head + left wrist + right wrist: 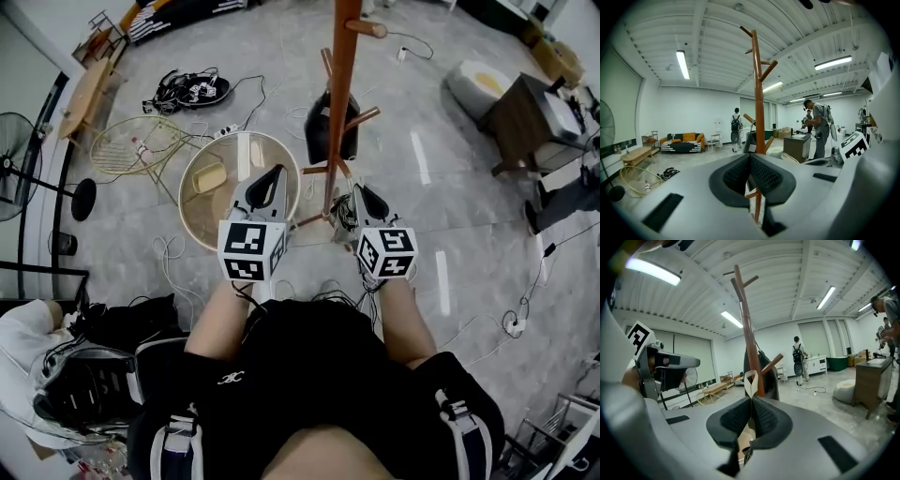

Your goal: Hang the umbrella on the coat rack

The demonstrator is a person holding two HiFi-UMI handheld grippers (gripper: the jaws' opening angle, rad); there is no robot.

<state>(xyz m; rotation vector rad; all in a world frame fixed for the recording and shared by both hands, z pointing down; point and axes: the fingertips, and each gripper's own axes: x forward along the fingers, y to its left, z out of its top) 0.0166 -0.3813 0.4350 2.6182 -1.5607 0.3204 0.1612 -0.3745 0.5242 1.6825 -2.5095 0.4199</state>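
While the left gripper [750,157] is closed and empty, the right gripper [751,399] pinches a pale strap loop [750,380], presumably the umbrella's, with the upright coat rack [743,310] directly ahead.

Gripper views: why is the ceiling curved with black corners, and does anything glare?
Left gripper view: the wide lens bows the ceiling and blackens the corners; the ceiling lamp blows out white, the coat rack is sharp. Right gripper view: same bowing, a lamp glares top left; the pale loop in the right tool is crisp. Head view: even light, pale lamp streaks on the floor.
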